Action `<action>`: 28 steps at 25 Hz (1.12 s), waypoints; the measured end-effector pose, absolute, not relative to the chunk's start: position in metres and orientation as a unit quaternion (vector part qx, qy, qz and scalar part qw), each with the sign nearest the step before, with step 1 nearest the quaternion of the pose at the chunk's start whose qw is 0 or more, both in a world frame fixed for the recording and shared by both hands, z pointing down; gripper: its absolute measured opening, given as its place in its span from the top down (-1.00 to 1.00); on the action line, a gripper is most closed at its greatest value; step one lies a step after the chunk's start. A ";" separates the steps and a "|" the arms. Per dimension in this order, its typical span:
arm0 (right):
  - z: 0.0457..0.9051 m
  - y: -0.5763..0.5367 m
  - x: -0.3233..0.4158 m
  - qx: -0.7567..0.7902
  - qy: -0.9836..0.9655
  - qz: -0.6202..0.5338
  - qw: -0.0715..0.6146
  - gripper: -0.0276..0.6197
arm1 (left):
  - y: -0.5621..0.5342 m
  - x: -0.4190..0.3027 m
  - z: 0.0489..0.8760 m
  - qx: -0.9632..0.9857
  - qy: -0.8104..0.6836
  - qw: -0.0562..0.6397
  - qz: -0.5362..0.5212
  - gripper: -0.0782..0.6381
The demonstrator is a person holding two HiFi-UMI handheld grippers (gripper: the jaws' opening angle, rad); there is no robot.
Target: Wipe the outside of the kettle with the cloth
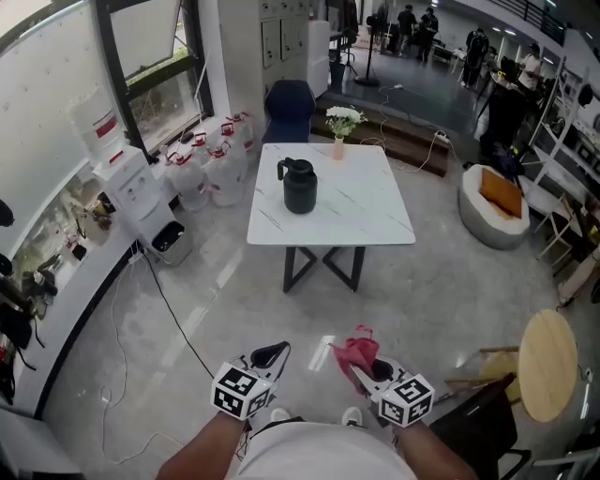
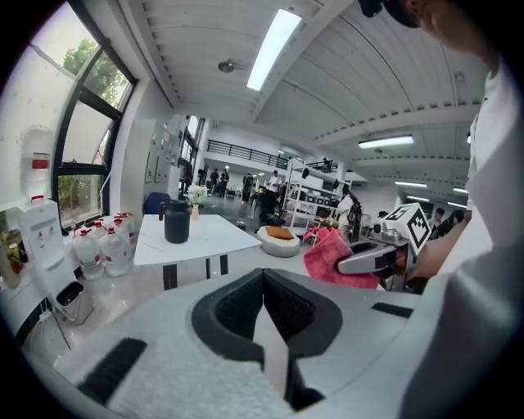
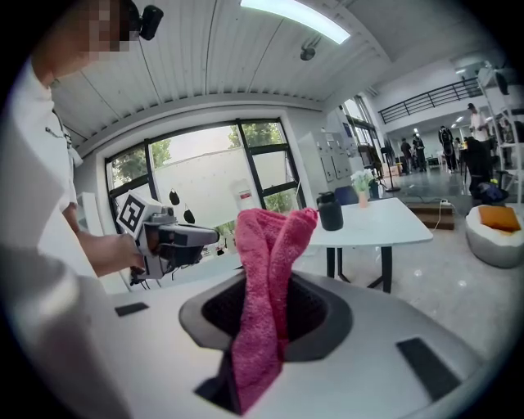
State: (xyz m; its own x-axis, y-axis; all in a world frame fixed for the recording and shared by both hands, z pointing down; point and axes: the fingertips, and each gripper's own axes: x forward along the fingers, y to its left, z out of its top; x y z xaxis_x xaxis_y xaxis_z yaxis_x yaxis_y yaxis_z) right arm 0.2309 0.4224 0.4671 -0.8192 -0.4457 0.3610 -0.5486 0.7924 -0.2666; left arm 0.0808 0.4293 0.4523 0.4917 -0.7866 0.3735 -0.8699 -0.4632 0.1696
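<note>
Here, both grippers are near me and the kettle is far off on the worktop.
My right gripper [image 1: 364,373] has its jaws clamped on the pink cloth [image 1: 355,351], which sticks up between them; my left gripper [image 1: 271,354] has its jaws closed on nothing. The black kettle [image 1: 300,186] stands upright on the far white worktop [image 1: 375,220], toward its left side, well apart from both grippers.

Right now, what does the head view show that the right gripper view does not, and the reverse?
Only the head view: the round wooden table and the marker cube of the right gripper. Only the right gripper view: the ceiling light and, close up, that gripper's jaws shut on the pink cloth. Both: the black kettle on the white table, the cloth, and the left gripper.
</note>
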 end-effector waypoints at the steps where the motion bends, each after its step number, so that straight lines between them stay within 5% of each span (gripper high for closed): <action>1: 0.467 0.423 0.228 0.261 -0.937 0.182 0.141 0.59 | 0.429 0.079 0.453 0.847 -0.489 0.171 0.121 0.78; 20: 0.481 0.450 0.137 0.253 -0.934 0.197 0.159 0.57 | 0.462 -0.024 0.470 0.837 -0.497 0.190 0.129 0.78; 28: 0.482 0.434 0.138 0.273 -0.927 0.203 0.160 0.57 | 0.454 -0.010 0.483 0.849 -0.470 0.209 0.120 0.78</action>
State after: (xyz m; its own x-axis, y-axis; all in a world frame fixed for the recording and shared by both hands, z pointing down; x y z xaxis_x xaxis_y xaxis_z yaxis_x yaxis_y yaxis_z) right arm 0.1375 0.4341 0.4817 -0.8003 -0.4404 0.4070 -0.5703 0.7687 -0.2895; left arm -0.0095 0.4543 0.4828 0.5288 -0.7479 0.4013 -0.8487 -0.4700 0.2425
